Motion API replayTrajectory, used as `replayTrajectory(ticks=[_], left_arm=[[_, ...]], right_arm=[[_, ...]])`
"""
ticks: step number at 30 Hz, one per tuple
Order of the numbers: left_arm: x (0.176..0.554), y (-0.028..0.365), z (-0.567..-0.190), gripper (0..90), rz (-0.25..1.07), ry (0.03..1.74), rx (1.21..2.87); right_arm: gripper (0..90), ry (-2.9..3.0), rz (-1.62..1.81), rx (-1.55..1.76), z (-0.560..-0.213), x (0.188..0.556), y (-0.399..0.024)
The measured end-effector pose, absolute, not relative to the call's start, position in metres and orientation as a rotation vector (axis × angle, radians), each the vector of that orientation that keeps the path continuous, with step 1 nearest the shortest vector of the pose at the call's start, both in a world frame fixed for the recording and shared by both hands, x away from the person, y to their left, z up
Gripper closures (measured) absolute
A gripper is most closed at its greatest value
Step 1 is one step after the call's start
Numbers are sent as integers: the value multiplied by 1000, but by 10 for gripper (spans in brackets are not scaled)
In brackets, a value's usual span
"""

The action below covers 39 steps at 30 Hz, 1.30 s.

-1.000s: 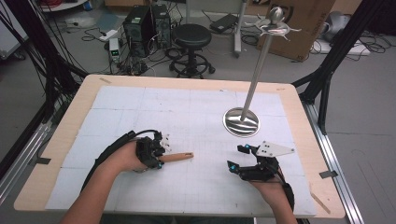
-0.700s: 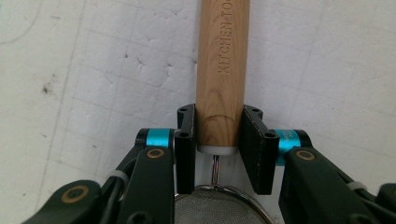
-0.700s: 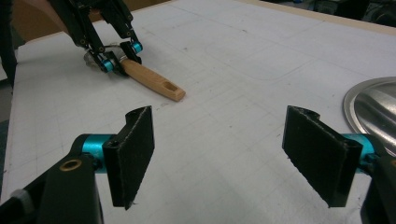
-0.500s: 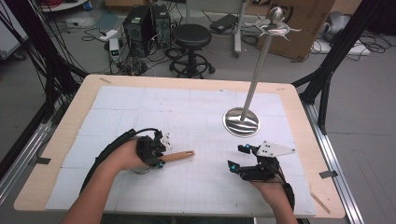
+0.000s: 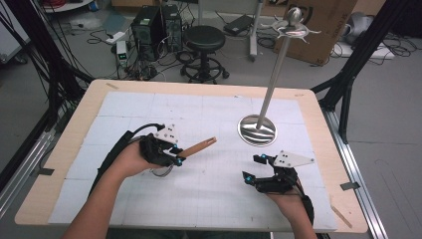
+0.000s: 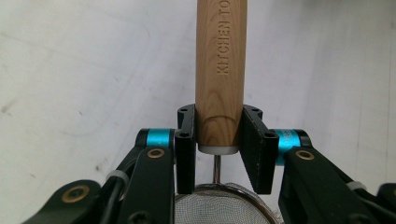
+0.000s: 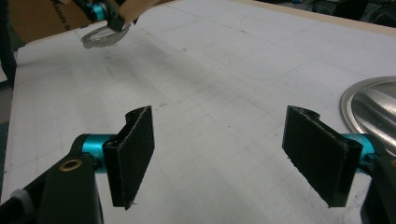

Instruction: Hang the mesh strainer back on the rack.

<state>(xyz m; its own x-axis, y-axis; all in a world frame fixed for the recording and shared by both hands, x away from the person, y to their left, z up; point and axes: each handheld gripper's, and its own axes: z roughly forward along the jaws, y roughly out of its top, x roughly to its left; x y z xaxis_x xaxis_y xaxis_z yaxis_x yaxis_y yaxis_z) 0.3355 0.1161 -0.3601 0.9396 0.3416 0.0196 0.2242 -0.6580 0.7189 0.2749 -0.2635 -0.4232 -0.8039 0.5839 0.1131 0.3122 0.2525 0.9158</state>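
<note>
A small strainer with a wooden handle (image 5: pixel 199 147) is held off the white mat by my left gripper (image 5: pixel 178 155), which is shut on the handle's near end. The left gripper view shows the handle (image 6: pixel 220 70) clamped between the jaws and the wire mesh bowl (image 6: pixel 219 210) below them. My right gripper (image 5: pixel 251 167) rests low at the front right, open, with nothing between its pads (image 7: pixel 133 154). In the right gripper view the strainer bowl (image 7: pixel 100 37) hangs at the far left. A metal stand with hooks on top (image 5: pixel 294 30) rises from a round base (image 5: pixel 257 130).
The table has a wooden rim (image 5: pixel 59 164) around a gridded white mat (image 5: pixel 214 199). The stand's shiny base (image 7: pixel 373 105) lies just right of my right gripper. Beyond the table are a stool (image 5: pixel 205 37), cables and boxes on the floor.
My left gripper has lifted the strainer and tilted its handle tip upward and to the right. The right gripper has stayed put and open.
</note>
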Motion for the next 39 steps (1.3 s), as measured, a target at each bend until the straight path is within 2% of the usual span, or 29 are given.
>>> replayTrajectory(ticks=[19,39], left_arm=[[347,101,-326,687,297,474,1875],[369,75,-263,687,336,403,1765]], right_arm=[[244,2277,1580,836,-424,276,-263],[243,2287,1584,831,-425,277,-263]])
